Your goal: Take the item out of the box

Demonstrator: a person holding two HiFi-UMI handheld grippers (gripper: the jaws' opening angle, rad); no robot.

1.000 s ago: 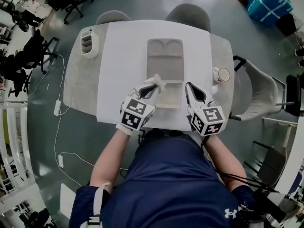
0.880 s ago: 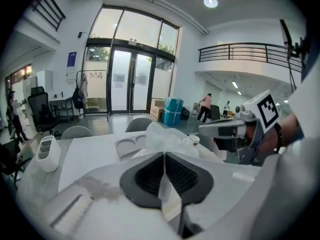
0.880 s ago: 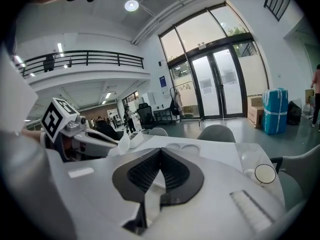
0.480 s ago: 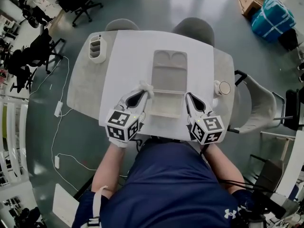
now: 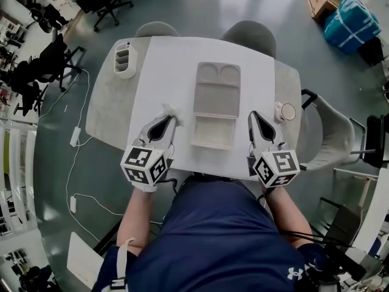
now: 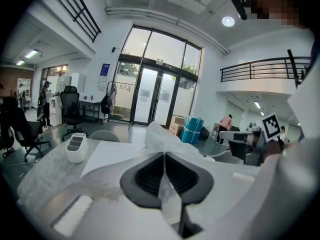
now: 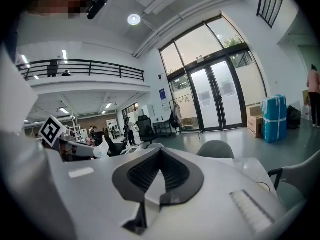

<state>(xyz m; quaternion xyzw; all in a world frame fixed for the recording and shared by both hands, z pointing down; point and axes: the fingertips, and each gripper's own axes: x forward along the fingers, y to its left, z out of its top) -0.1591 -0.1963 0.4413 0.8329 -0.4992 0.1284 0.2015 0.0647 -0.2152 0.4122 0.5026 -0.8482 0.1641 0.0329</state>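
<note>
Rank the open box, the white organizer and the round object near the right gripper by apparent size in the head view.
Largest: open box.
Then: white organizer.
Smallest: round object.

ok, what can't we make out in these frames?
- Item held by left gripper: too small in head view; left gripper view shows only crumpled clear wrap past the fingers.
- Box inside: gripper bodies block it in both gripper views.
- Round object right of box: too small.
</note>
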